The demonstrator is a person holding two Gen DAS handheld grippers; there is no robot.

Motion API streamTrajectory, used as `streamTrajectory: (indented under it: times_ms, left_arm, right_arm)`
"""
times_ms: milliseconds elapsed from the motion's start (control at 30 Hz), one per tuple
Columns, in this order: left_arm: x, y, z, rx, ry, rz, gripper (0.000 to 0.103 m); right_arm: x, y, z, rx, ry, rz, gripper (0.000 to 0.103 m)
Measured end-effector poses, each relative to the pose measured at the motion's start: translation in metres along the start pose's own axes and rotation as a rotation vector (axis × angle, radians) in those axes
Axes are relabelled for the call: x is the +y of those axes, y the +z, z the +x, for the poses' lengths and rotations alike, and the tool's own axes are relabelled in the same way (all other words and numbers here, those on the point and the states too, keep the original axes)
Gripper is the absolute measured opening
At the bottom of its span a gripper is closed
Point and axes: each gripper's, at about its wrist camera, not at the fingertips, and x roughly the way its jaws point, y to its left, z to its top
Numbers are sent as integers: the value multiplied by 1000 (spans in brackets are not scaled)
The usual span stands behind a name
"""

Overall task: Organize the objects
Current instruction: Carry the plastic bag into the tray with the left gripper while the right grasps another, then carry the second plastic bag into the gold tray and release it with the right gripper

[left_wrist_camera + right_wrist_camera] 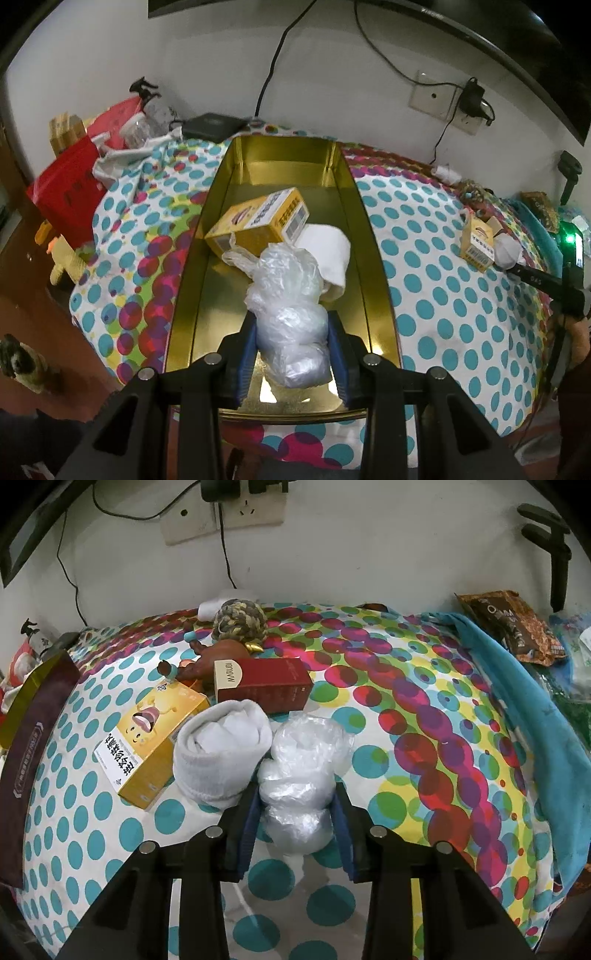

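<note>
Left wrist view: left gripper [291, 347] clamped on crumpled plastic bag [290, 314], held over gold tin [373, 266]; yellow box [258, 221] and white roll [330, 253] already lie inside tin, so sorting looks partly done, this bag not yet released

Right wrist view: right gripper [297, 819] jaws closed against second plastic bag [301, 768] resting on polka-dot surface [424, 716]; white sock roll [221, 753], yellow carton [155, 734], red box [262, 686] just beside, left to sort
</note>
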Motion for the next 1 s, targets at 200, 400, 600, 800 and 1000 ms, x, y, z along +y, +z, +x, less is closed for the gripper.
streamTrajectory:
  times_ms: [200, 400, 600, 800, 1000]
  left_arm:
    - [3, 0, 11, 20, 13, -8, 38]
    - [9, 0, 21, 58, 21, -34, 43]
    - [16, -2, 25, 92, -3, -76, 56]
    - [18, 0, 7, 53, -17, -70, 56]
    - [27, -2, -12, 6, -26, -98, 56]
  right_arm:
    - [3, 1, 0, -9, -17, -5, 33]
    - [4, -1, -6, -27, -37, -1, 33]
    - [5, -3, -25, -65, -56, 0, 32]
    - [18, -5, -61, -124, -33, -15, 32]
    - [63, -2, -101, -192, 60, -84, 32]
